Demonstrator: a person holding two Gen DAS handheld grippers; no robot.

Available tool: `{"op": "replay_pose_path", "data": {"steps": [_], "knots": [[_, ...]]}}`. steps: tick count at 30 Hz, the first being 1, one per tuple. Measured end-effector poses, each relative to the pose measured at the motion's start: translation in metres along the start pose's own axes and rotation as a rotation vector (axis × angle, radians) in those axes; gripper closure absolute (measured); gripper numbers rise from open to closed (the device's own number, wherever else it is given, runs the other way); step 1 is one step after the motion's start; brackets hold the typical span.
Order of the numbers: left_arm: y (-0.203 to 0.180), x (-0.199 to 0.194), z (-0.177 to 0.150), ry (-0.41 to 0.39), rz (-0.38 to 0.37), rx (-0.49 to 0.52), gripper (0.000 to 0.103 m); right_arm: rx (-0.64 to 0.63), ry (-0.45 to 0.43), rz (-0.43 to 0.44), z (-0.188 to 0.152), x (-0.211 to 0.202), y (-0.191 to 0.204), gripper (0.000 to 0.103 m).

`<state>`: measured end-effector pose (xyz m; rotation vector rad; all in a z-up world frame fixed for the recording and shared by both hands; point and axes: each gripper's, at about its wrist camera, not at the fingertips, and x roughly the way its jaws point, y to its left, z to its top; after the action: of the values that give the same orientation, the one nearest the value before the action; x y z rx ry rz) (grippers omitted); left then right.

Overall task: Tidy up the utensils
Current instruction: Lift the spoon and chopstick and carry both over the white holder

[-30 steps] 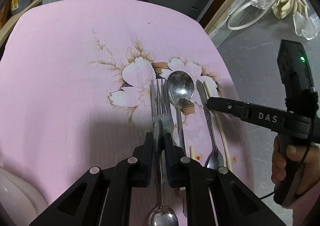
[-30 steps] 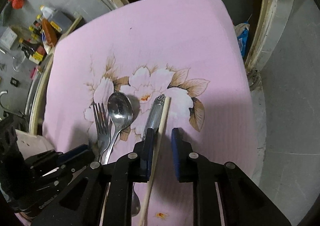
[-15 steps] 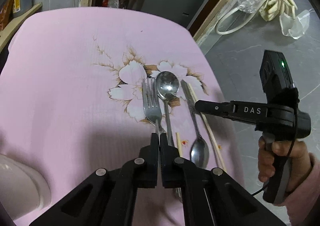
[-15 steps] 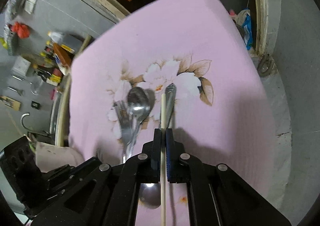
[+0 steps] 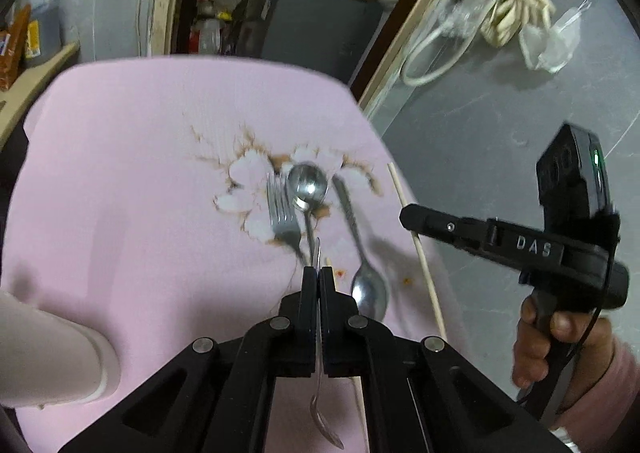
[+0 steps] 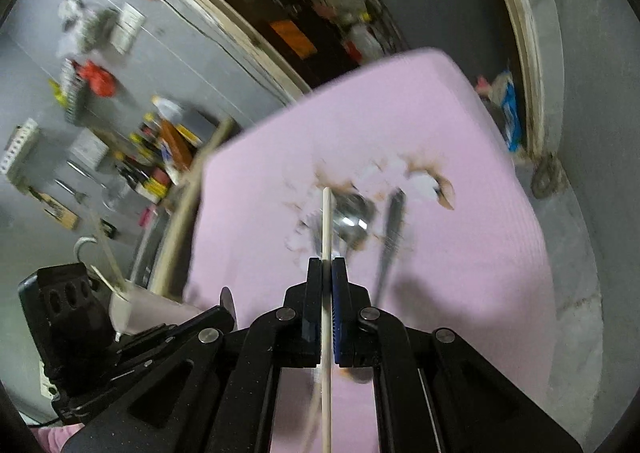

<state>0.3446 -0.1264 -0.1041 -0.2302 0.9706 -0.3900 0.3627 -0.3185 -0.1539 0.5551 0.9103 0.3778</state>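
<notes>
My left gripper (image 5: 319, 271) is shut on the handle of a small metal spoon (image 5: 325, 425), which hangs above the cloth with its bowl toward the camera. On the pink flowered cloth (image 5: 120, 173) lie a fork (image 5: 282, 213), a large spoon (image 5: 307, 183) and another spoon (image 5: 370, 291), side by side. My right gripper (image 6: 327, 265) is shut on a pale wooden chopstick (image 6: 326, 213), lifted off the cloth. In the left wrist view the right gripper (image 5: 404, 215) holds that chopstick (image 5: 426, 273) over the table's right edge. A second chopstick's tip (image 5: 328, 261) shows just past my left fingers.
A white container (image 5: 48, 357) stands at the near left of the table, also visible as the white container (image 6: 128, 305) behind my left gripper (image 6: 216, 317). Grey floor lies right of the table; cluttered shelves (image 6: 160, 157) stand to the left and behind.
Both grippers closed and rose. The left one lifted the small spoon off the cloth beside the fork. The right one lifted the chopstick away from the spoon's handle.
</notes>
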Motion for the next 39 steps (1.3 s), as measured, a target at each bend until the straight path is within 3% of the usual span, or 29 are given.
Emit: {"op": "replay_pose_path", "data": {"steps": [5,13,24,31,39], "knots": [[0.005,-0.048,0.005,-0.155,-0.033,-0.022,0.101,-0.026,-0.153,0.058,-0.001,-0.026,0.037,0.099],[0.024,-0.119,0.022,-0.312,-0.016,-0.031,0.101,-0.061,-0.339,0.161,0.0,-0.049,0.109,0.099],[0.085,-0.219,0.031,-0.479,0.079,-0.047,0.101,-0.132,-0.472,0.269,0.002,-0.038,0.214,0.099],[0.147,-0.262,0.026,-0.566,0.194,-0.113,0.101,-0.151,-0.527,0.259,-0.01,-0.015,0.255,0.099],[0.197,-0.262,0.014,-0.576,0.279,-0.133,0.101,-0.194,-0.593,0.156,-0.031,0.008,0.277,0.099]]}}
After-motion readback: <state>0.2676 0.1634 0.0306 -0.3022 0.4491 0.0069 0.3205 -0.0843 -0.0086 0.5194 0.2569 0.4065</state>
